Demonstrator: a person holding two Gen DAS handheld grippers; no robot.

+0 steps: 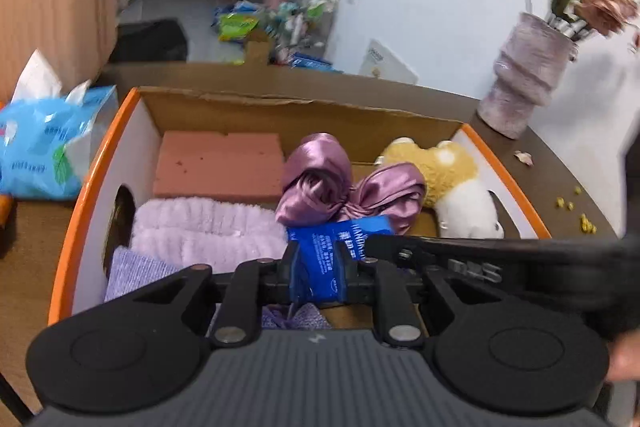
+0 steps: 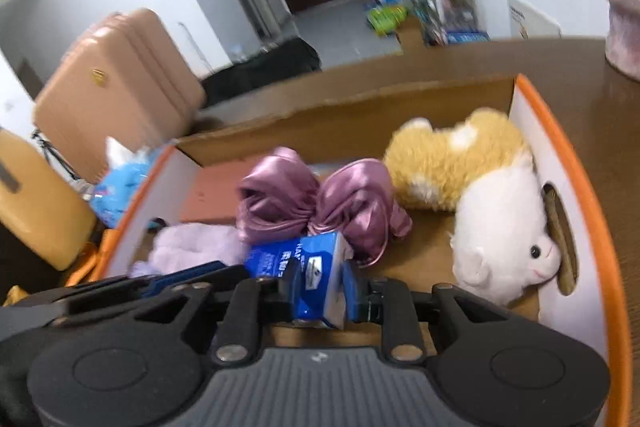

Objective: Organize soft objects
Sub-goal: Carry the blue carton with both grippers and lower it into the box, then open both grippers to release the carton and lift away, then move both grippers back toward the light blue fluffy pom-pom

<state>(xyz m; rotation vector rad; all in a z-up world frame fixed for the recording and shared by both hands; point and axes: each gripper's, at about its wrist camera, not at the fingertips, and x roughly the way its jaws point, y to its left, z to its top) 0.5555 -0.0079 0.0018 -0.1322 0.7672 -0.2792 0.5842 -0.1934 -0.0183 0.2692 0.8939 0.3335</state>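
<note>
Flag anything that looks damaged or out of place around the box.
The cardboard box's back flap has a ragged, torn edge. Small yellow bits and a fallen petal lie scattered on the table right of the box, near the vase.

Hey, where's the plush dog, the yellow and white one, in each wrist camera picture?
Left wrist view: the plush dog lies right of centre, against the box's right wall.
Right wrist view: the plush dog lies at right, its white head by the handle hole in the wall.
Shared landmark: the purple satin cloth, just left of the dog in both.
</note>
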